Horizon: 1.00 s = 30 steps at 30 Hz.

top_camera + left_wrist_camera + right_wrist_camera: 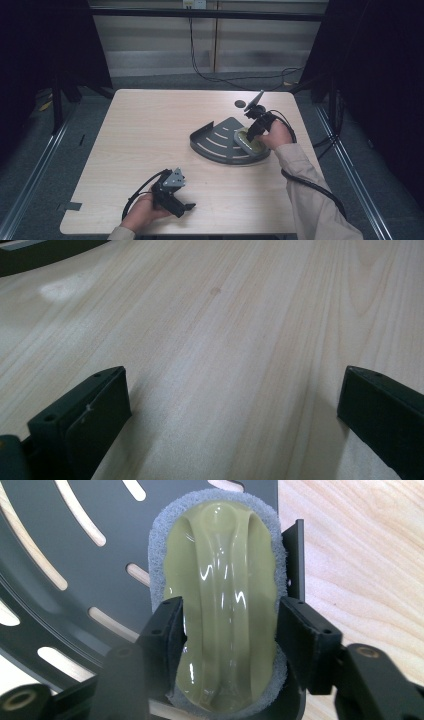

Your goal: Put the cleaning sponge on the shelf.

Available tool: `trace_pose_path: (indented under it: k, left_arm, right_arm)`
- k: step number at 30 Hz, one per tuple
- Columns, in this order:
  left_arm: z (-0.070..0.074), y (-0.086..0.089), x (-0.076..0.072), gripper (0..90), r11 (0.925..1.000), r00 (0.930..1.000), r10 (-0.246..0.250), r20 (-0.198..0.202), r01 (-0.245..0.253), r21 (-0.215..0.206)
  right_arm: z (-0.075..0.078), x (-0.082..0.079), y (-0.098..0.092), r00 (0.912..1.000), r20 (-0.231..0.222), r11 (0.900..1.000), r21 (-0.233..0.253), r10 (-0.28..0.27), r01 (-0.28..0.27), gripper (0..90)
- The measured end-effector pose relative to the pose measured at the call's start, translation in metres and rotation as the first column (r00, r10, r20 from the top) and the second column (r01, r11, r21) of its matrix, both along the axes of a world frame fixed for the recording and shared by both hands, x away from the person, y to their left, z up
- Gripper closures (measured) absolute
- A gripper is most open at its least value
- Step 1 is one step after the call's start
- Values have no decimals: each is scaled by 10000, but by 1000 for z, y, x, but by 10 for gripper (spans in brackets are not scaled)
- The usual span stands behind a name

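A scrubber (pixel 222 560) with a glossy olive-green grip on a grey foam pad lies flat on a dark grey slotted corner tray (pixel 60 545). My right gripper (pixel 227 625) reaches down over it, one jaw pressed against each side of the grip's narrow waist. From above, the tray (pixel 220 142) sits right of the table's middle, with the scrubber (pixel 248 140) at its right end under my right gripper (pixel 251 132). My left gripper (pixel 187 207) rests low near the front edge of the table. Its jaws stand wide apart over bare wood (pixel 235 410).
A small dark disc (pixel 240 104) lies on the table behind the tray. A cable (pixel 310 185) trails from the right gripper along the person's sleeve. The tray's edge (pixel 40 252) shows far off in the left gripper view. Light wood spans the table's left half.
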<state>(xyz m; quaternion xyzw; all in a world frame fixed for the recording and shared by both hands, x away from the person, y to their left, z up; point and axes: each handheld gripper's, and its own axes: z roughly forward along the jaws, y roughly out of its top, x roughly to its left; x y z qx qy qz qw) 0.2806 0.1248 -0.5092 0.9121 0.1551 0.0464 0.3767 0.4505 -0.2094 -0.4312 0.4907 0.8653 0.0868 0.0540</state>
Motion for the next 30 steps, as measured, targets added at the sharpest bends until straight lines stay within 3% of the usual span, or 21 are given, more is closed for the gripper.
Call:
trace_pose_path:
  k: [22,30]
  left_arm:
    - [0,0,0,0,10000,10000,32,-1,-32,-74]
    - [0,0,0,0,10000,10000,3,-18,-3,3]
  right_arm:
    - [14,-5,-1,9988,198,9989,80,453,-455,188]
    - [19,-8,-2,9984,154,9983,180,549,-552,181]
